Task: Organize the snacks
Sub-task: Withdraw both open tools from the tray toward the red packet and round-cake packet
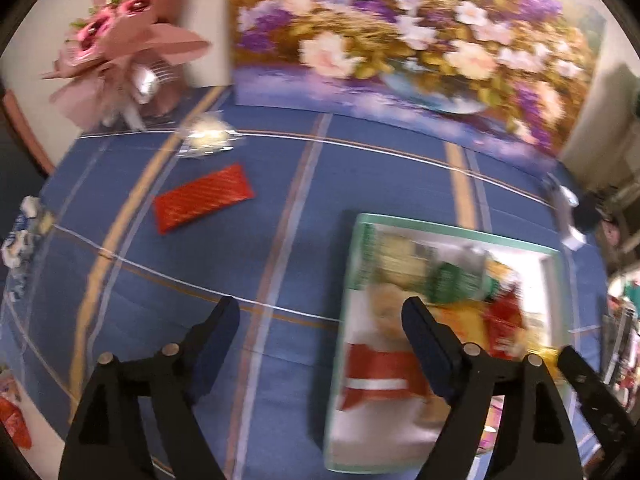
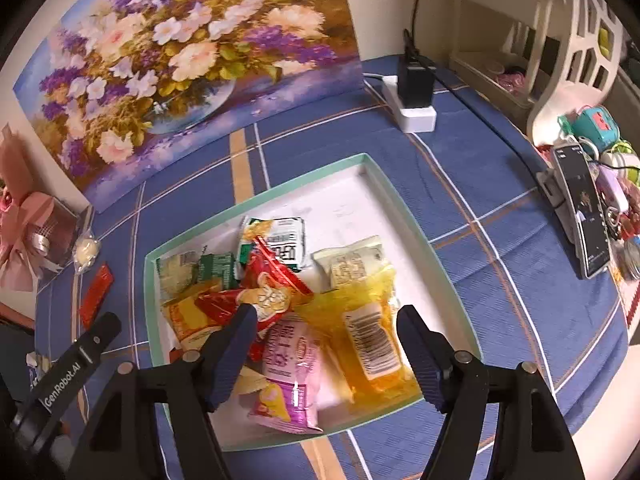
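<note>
A shallow white box with a mint-green rim (image 2: 362, 159) lies on the blue checked cloth and holds several snack packets: red, green, yellow and pink (image 2: 288, 364). It also shows in the left wrist view (image 1: 448, 227), blurred. My right gripper (image 2: 326, 336) is open and empty, hovering over the packets. My left gripper (image 1: 320, 328) is open and empty above the cloth at the box's left edge. A red packet (image 1: 204, 198) and a clear-wrapped pale snack (image 1: 208, 134) lie loose on the cloth to the far left; both show in the right wrist view (image 2: 96, 290) (image 2: 86, 250).
A flower painting (image 2: 188, 60) leans against the back wall. A pink bouquet (image 1: 120, 44) stands at the back left. A white power strip with a black plug (image 2: 414, 92), a phone on a stand (image 2: 584, 216) and toys crowd the right side.
</note>
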Demonstrator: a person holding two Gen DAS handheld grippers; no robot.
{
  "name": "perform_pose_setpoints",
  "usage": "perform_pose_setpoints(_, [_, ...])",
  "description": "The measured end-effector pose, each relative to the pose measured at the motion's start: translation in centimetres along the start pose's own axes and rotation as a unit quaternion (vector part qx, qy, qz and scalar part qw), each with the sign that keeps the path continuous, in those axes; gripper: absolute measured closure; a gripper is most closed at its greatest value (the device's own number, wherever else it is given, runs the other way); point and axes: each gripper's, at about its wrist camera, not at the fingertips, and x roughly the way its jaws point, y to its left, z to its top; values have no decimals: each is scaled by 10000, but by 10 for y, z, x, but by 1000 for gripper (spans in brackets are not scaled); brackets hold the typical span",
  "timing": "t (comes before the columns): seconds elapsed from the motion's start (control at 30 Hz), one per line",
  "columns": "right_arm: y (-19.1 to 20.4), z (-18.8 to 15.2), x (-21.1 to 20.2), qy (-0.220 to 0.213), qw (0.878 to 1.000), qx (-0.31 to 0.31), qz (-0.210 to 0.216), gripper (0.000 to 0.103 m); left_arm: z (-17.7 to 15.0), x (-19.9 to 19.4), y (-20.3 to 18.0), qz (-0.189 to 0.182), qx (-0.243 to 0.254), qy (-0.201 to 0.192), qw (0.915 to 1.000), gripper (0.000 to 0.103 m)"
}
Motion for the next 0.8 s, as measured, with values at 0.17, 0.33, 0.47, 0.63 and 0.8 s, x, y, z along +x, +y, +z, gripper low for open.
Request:
perform_pose_setpoints(0.17, [11, 0, 6, 60, 10000, 2, 19, 18, 4, 4, 25, 176, -244, 56, 9995, 17])
perform_pose_setpoints(0.33, [30, 2, 5, -32, 10000, -16, 9, 0, 5, -5, 41, 208, -384, -58, 9990, 9])
perform_pose_setpoints(0.47, [44, 1, 3, -37, 10000, -77, -42, 0, 10, -13, 50, 161, -333, -191, 9991, 6])
perform_pose_setpoints(0.63, [66, 0, -4, -149, 9996, -219, -80, 0, 14, -25, 58, 105, -199, -359, 9991, 4])
perform_pose_setpoints(0.8, [86, 1, -15, -307, 9990, -296, 120, 0, 16, -28, 73, 107, -235, -488, 9985, 1])
